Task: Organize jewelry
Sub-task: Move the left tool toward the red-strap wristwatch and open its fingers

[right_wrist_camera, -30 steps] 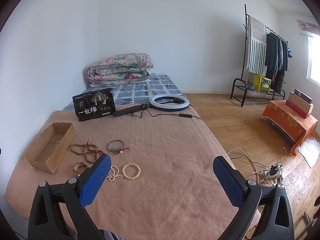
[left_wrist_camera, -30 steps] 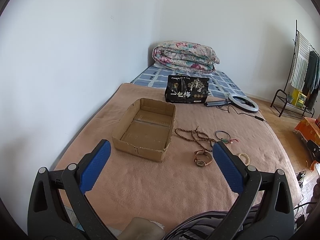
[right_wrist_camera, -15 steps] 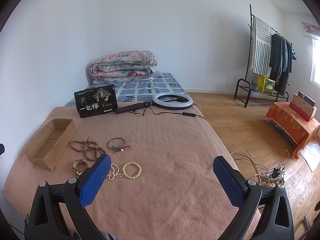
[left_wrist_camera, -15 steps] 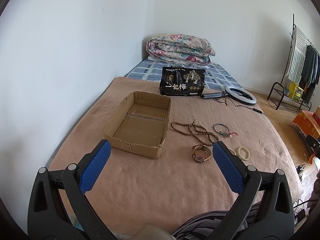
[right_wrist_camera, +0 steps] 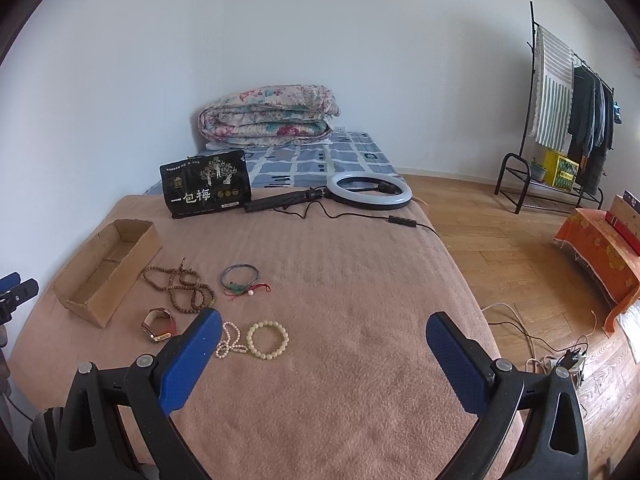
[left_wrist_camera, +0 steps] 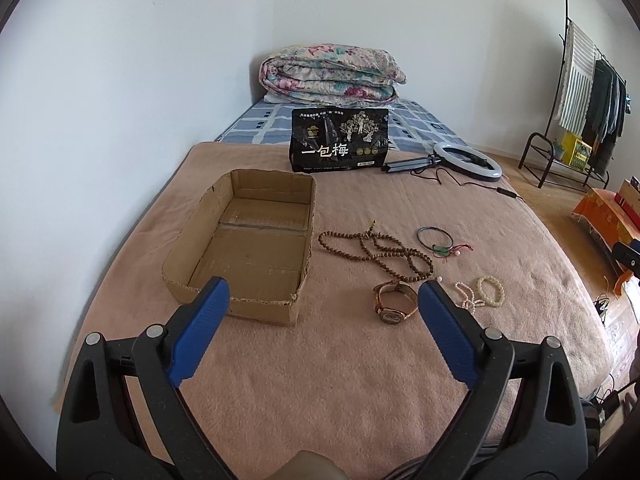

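The left tongs [left_wrist_camera: 322,304] hang wide over the bed's tan blanket [left_wrist_camera: 320,380], their jaws just eased inward a little with nothing between them; the right tongs [right_wrist_camera: 323,334] gape wide too, empty. Nearest lie a wristwatch [left_wrist_camera: 394,302], a small pearl string [right_wrist_camera: 229,339] and a pale bead bracelet [right_wrist_camera: 267,339]. Beyond, brown prayer beads [left_wrist_camera: 380,250] and a dark cord bracelet [left_wrist_camera: 438,240], apparently with a green charm. The open cardboard box [left_wrist_camera: 298,248] sits just left. Farther off: a black pouch [left_wrist_camera: 339,140], ring light [right_wrist_camera: 369,188], folded quilt [left_wrist_camera: 332,74].
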A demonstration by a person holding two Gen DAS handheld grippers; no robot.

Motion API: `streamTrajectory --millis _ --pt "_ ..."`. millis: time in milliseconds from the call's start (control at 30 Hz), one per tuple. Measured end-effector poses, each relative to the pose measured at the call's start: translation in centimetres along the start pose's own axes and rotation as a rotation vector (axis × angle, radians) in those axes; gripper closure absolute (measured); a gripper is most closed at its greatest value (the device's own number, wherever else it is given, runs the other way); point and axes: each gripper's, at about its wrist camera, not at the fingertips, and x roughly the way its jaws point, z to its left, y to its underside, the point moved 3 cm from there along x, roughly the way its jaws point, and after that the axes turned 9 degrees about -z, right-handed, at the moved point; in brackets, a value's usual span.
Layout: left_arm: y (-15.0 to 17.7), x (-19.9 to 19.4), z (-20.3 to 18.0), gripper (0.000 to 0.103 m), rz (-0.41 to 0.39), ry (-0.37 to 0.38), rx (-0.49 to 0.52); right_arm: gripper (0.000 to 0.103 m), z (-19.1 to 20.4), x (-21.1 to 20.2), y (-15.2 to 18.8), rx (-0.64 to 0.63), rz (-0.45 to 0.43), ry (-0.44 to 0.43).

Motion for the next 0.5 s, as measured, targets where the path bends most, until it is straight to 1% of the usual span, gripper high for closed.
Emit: streamTrajectory --millis 33,100,133,233,300,333,433,500 --pt "-0.1 0.4 -0.1 0.007 0.004 0.012 0.003 0.000 -0.1 0.4 -0.1 -0.006 0.002 -0.003" --pt "-0.2 1.3 -0.3 0.012 0.014 0.024 0.008 0.000 -0.2 1.1 -0.3 -0.015 0.003 -0.015" --pt "-0.2 1.7 -0.4 0.017 0.022 0.032 0.011 0.000 -0.1 1.5 -0.3 -0.018 0.005 -0.028" --pt "-0.1 3.1 -0.9 0.018 0.047 0.064 0.013 0.000 0.2 2.8 -0.3 -0.028 0.023 -0.068" --pt "0.1 4.0 -1.4 0.023 0.059 0.077 0.027 0.000 0.5 3.7 -0.1 -0.039 0.034 -0.096" --pt "0.2 4.4 -1.7 0.030 0.064 0.083 0.038 0.000 0.7 4.2 0.0 -0.043 0.042 -0.112" --pt "0.4 5.8 -2.4 0.031 0.082 0.105 0.053 0.000 1.0 5.6 0.4 -0.047 0.066 -0.145" --pt "0.7 6.7 -2.6 0.038 0.100 0.124 0.054 0.000 1.2 6.5 0.8 -0.048 0.083 -0.157"
